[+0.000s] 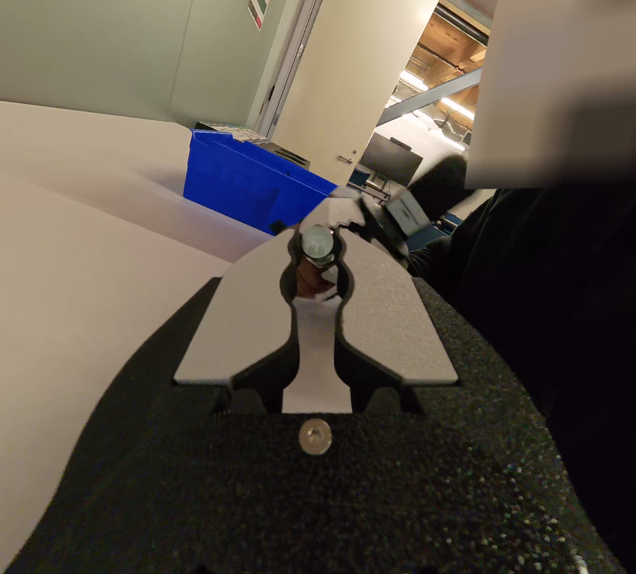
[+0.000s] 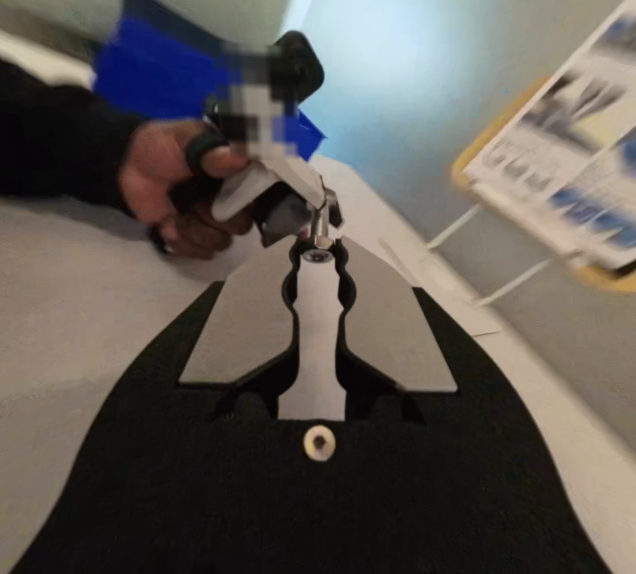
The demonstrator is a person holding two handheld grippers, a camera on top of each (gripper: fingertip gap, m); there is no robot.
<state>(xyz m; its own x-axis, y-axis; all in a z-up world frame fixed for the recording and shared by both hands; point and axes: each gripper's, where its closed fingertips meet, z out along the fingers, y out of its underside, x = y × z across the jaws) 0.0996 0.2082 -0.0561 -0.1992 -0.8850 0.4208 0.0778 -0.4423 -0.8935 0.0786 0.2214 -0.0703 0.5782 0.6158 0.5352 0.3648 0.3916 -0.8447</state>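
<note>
Bolt (image 1: 317,245), silver with a hexagonal head, sits clamped head-first between the fingertips of the left gripper (image 1: 317,247) in the left wrist view, the two grey fingers closed to a narrow gap with their notched tips pressing on the head from both sides. Just beyond it the tips of the right gripper (image 1: 339,218) come in from the right, touching the far end of the bolt; a blue bin (image 1: 241,186) stands on the white table (image 1: 86,213) behind, and a dark sleeve (image 1: 533,265) fills the right side. In the right wrist view, the right gripper (image 2: 317,254) has its fingers drawn close on a small silver nut (image 2: 317,255) seated in the notch at the tips. The bolt's threaded shank (image 2: 318,225) points down into that nut, held above by the left gripper, which a hand (image 2: 172,186) grips. Blurred behind are the blue bin and a printed board (image 2: 568,161) on a white frame.
</note>
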